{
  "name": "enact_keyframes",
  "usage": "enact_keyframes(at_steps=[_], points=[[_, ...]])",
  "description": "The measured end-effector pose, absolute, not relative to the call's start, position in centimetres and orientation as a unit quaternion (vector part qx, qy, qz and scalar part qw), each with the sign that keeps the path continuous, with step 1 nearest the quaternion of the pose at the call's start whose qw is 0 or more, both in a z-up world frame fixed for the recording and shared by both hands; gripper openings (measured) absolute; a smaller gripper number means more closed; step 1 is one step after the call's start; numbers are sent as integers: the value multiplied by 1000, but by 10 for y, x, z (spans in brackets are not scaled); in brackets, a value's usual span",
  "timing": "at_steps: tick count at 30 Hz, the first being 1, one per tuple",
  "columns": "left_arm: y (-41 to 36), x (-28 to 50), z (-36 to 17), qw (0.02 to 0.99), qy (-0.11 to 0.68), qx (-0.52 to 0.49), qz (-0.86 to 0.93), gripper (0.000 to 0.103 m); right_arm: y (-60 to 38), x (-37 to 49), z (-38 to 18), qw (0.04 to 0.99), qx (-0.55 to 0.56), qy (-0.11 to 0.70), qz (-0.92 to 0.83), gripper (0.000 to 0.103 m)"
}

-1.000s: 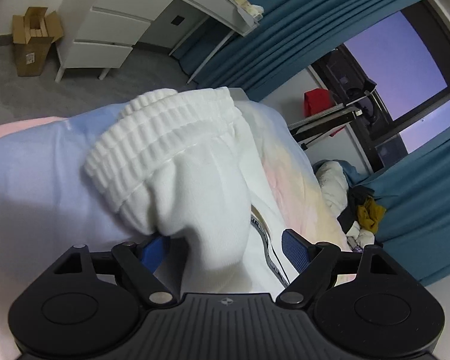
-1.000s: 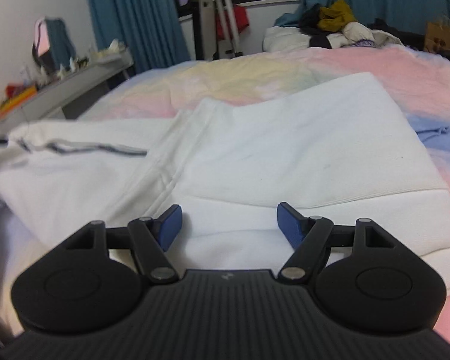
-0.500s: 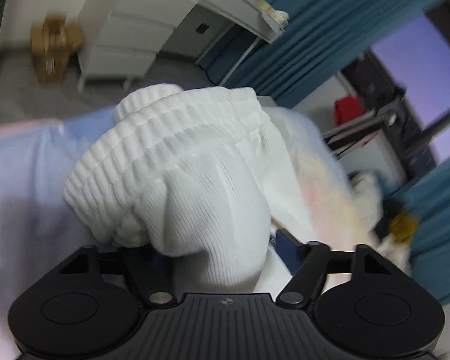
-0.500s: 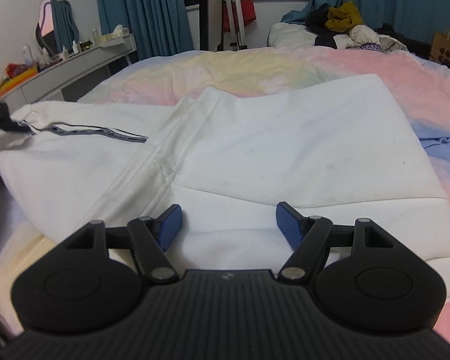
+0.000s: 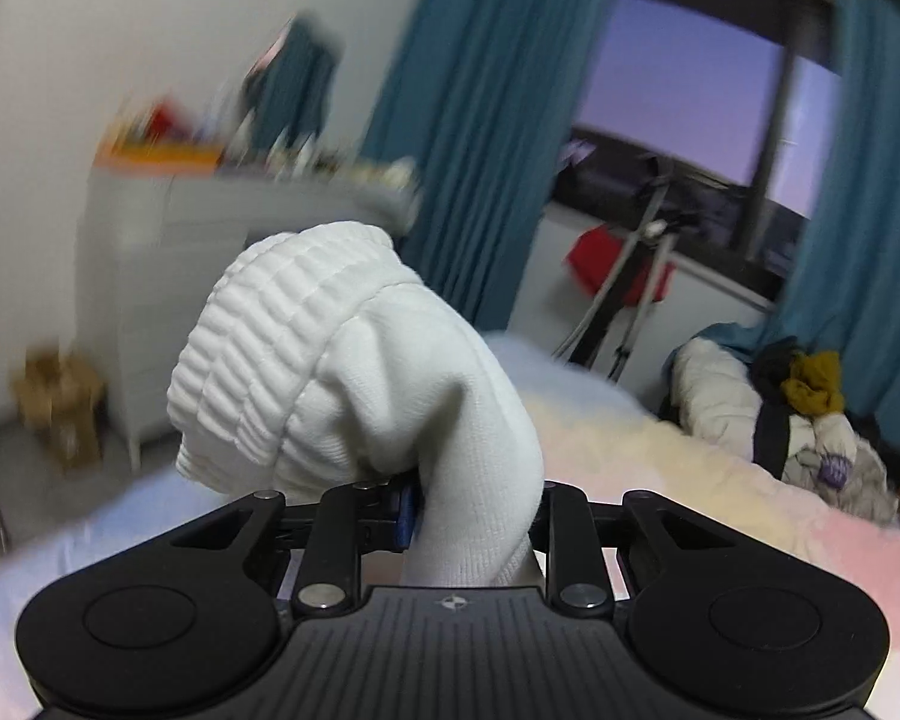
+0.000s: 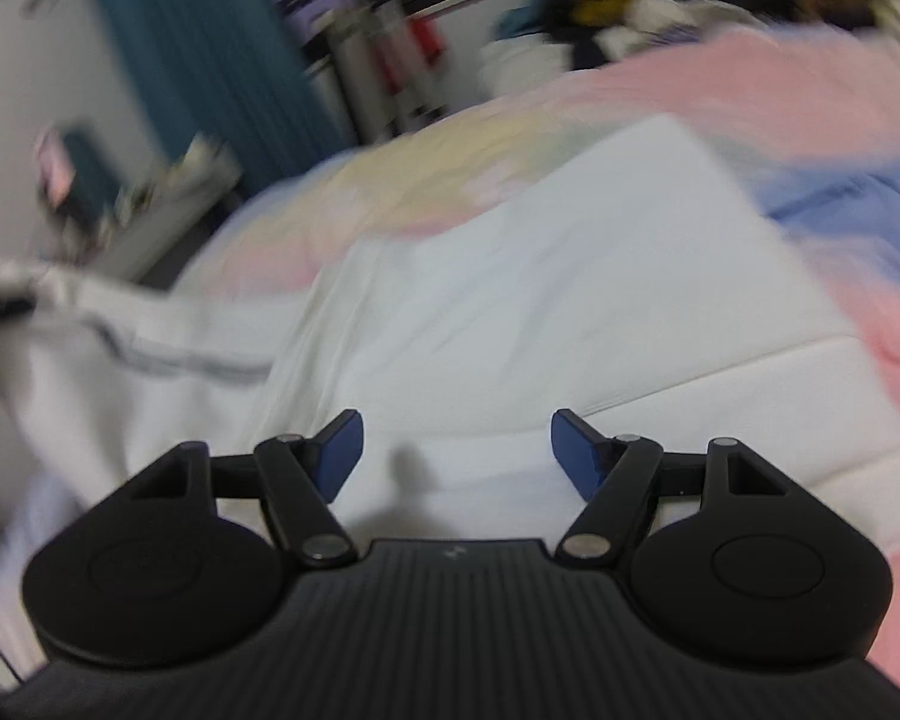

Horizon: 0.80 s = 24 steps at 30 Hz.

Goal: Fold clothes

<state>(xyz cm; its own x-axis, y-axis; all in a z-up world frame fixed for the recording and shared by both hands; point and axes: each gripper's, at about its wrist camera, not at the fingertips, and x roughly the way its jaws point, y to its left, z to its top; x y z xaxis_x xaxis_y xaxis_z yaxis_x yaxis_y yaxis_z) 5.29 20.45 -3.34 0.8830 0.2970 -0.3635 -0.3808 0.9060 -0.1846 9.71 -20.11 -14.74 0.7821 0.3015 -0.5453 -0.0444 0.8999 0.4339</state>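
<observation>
Nearest the left wrist camera, the left tool (image 5: 471, 504) is clenched on a bunch of white fabric: the ribbed cuff (image 5: 282, 354) of the white sweatshirt (image 5: 462, 420) balloons up out of its closed jaws and stands raised above the bed (image 5: 720, 480), with one blue pad just showing at the cloth's left edge and the other hidden behind the fabric. In the right wrist view, the right tool (image 6: 457, 450) is released, its two blue fingertips (image 6: 339, 447) wide apart and holding nothing, hovering low over the flat body of the same sweatshirt (image 6: 510, 300); whether they touch the cloth cannot be told through the blur. The garment lies spread across the pastel pink, yellow and blue duvet (image 6: 780, 96), its hem band toward the right and a sleeve with a dark stripe (image 6: 168, 354) stretching off to the left. Beyond the bed in the left view, a heap of clothes (image 5: 780, 408) with a mustard piece on top sits at the far right, a metal stand (image 5: 630, 294) with a red item on it stands by the window (image 5: 690, 96), teal curtains (image 5: 480, 120) hang on both sides, and a white chest of drawers (image 5: 150, 276) with a cardboard box (image 5: 60, 408) beside it lines the far wall.
</observation>
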Motion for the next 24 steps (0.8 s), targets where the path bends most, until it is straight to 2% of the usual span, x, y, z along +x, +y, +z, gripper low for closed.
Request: enact_keyframes(at_steps=[7, 12, 16, 20, 24], points=[[68, 59, 3, 992, 93, -52, 74, 25, -274, 92, -130, 913, 300, 275, -15, 72], [-50, 62, -14, 996, 77, 33, -30, 25, -343, 82, -118, 895, 374, 236, -62, 73], [-131, 70, -62, 982, 100, 99, -127, 24, -383, 71, -120, 877, 425, 210, -81, 74], [-192, 69, -134, 953, 149, 181, -191, 25, -395, 72, -125, 866, 450, 208, -64, 74], [-210, 58, -170, 945, 130, 233, -191, 26, -406, 73, -130, 854, 476, 207, -46, 74]])
